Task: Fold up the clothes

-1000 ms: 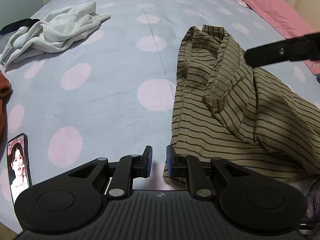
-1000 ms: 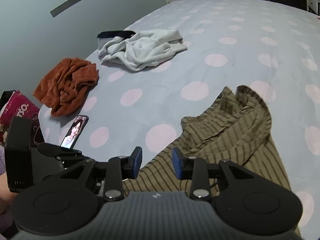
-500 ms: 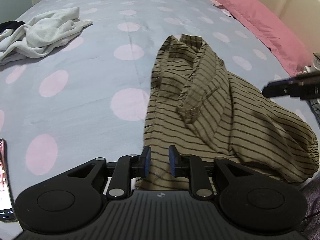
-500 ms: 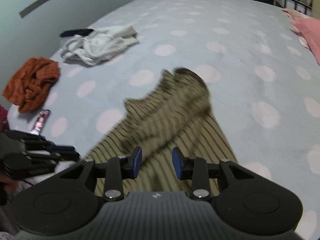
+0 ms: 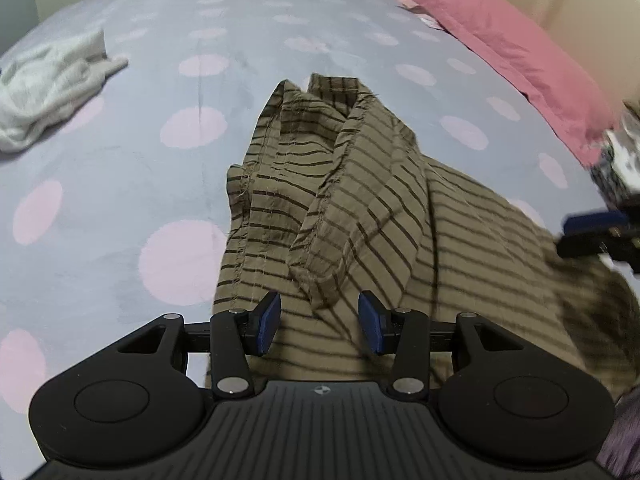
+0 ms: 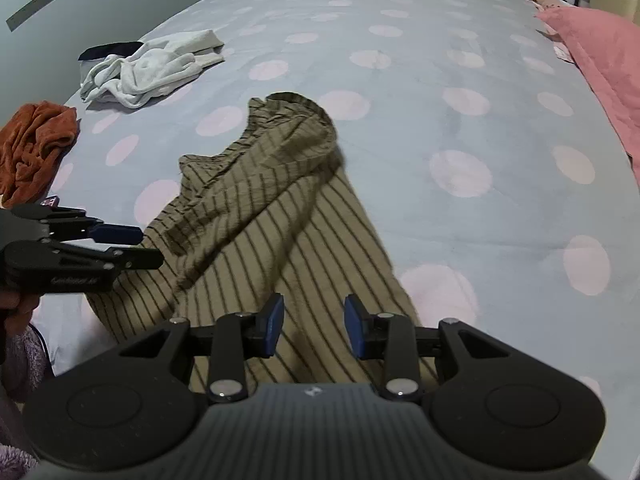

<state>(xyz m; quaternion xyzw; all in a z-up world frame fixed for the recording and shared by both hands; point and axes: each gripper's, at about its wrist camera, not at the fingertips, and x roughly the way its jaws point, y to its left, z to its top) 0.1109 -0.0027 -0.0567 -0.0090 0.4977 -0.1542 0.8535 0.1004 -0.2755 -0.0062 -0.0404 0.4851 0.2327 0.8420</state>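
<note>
Right wrist view alone is showing a crumpled rust-orange towel (image 6: 34, 142) far left of the right gripper (image 6: 314, 326); left wrist view alone is catching the cream headboard (image 5: 560, 0) beyond the pink pillow (image 5: 516, 52). Both grippers are hovering with jaws spread wide, holding nothing, above the olive-brown dark-striped garment (image 5: 360, 216), which is lying rumpled just ahead of the left gripper (image 5: 319, 327). Open blue-grey pink-dotted bedspread (image 6: 460, 100) is stretching ahead and right; a white rumpled garment (image 6: 156, 66) is lying well apart, far left.
</note>
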